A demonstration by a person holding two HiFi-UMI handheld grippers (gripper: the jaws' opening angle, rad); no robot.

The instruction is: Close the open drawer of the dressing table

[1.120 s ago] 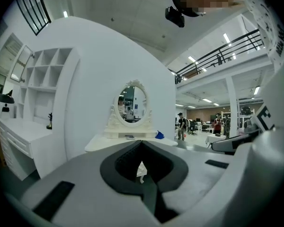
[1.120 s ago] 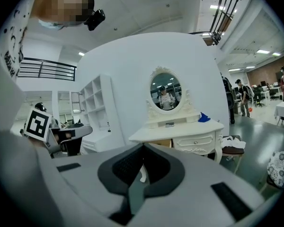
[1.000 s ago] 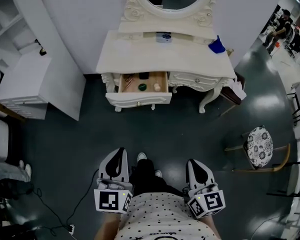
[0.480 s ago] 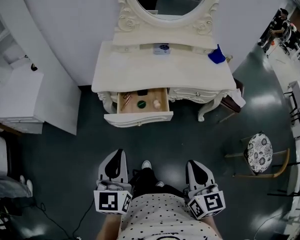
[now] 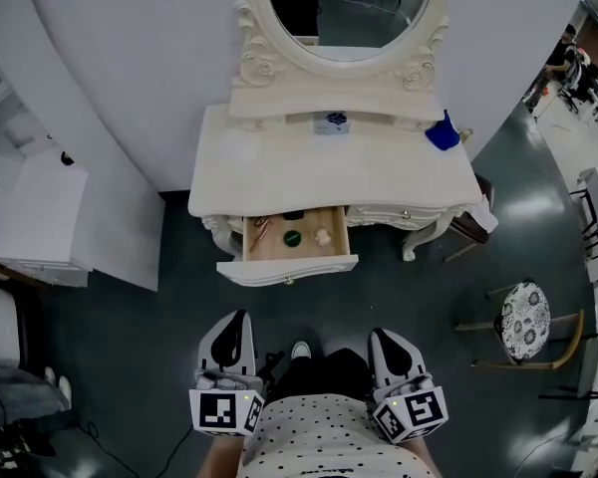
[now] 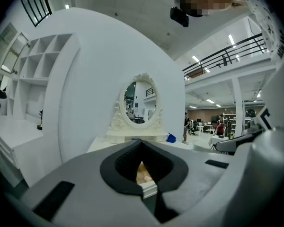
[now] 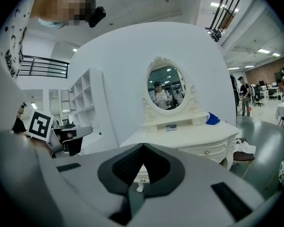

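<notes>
I hold both grippers low in front of me. My left gripper (image 5: 235,319) has its jaws together on nothing, and so does my right gripper (image 5: 383,337). Ahead, well apart from both, the drawer (image 5: 287,267) stands pulled out under the left half of the dressing table (image 5: 279,167), with small things lying inside. A patterned stool (image 5: 523,317) stands off to the right.

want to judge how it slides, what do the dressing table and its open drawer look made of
The dressing table: likely painted wood, cream, with a smooth satin top and carved scrollwork. The drawer: same cream front; the inside looks like bare tan wood or board, unpainted.
</notes>
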